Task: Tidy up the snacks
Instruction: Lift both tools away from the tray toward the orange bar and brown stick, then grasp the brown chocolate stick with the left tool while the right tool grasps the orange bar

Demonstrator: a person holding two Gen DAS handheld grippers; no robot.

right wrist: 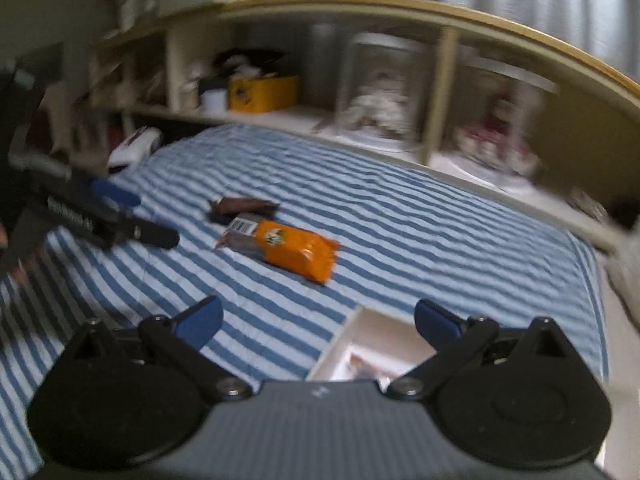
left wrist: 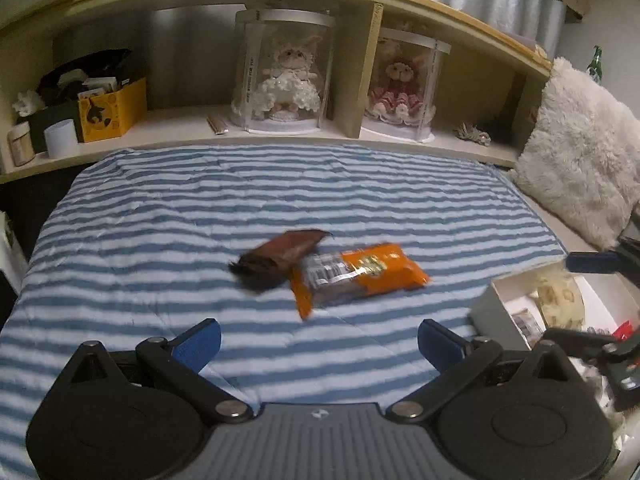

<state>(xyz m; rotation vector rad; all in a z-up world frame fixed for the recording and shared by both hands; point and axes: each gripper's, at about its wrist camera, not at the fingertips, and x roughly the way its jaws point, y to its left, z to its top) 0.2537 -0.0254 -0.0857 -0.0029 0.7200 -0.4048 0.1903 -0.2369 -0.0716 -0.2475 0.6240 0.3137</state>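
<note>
An orange snack packet [left wrist: 362,276] [right wrist: 290,250] lies on the blue-and-white striped blanket [left wrist: 160,220] [right wrist: 420,232]. A brown snack wrapper [left wrist: 280,258] [right wrist: 244,206] touches its far left end. My left gripper [left wrist: 318,344] hovers open just short of both, with nothing between its blue pads. It also shows in the right wrist view as the left gripper [right wrist: 120,216] at the left, held by a hand. My right gripper [right wrist: 318,322] is open and empty above the white box [right wrist: 360,344] [left wrist: 500,300], which holds several packets. In the left wrist view the right gripper [left wrist: 592,300] sits over that box.
A wooden shelf [left wrist: 280,128] runs behind the bed with two boxed dolls [left wrist: 286,76], a yellow box [left wrist: 112,110] and small jars. A fluffy white pillow [left wrist: 580,160] rests at the right. A white object [right wrist: 134,146] lies at the blanket's far left corner.
</note>
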